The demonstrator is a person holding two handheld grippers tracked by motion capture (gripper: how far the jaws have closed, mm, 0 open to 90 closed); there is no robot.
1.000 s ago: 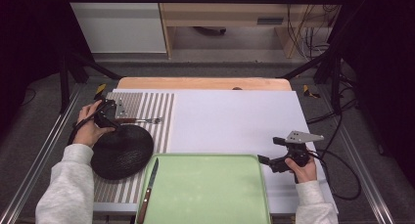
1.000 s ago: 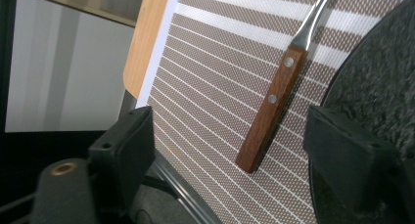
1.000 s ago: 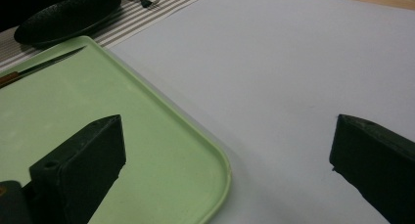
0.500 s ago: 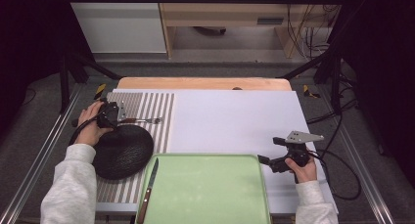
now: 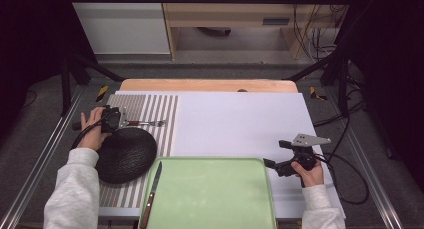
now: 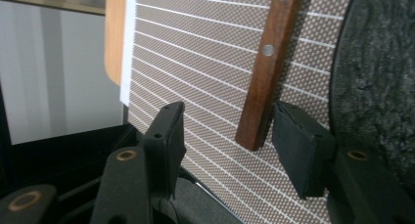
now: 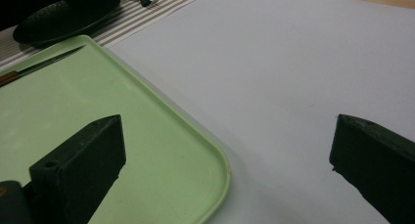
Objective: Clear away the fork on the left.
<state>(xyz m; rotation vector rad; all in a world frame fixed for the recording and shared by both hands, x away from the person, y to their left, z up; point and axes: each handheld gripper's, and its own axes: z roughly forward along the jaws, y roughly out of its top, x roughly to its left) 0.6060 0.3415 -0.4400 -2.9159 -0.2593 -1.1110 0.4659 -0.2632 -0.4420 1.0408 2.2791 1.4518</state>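
Note:
A fork with a wooden handle lies on the striped placemat, just beyond the black plate. My left gripper is at the handle's end, low over the mat. In the left gripper view it stands open, with the handle's tip between the jaws and close to the right pad. My right gripper hovers open by the right corner of the green tray, with nothing between its jaws.
A knife with a wooden handle lies along the tray's left edge. The plate sits right next to the left gripper. White table covering stretches between the two hands. Cables trail off the right side.
The left gripper has shifted slightly and settled level with the fork handle. The right gripper has stayed where it was.

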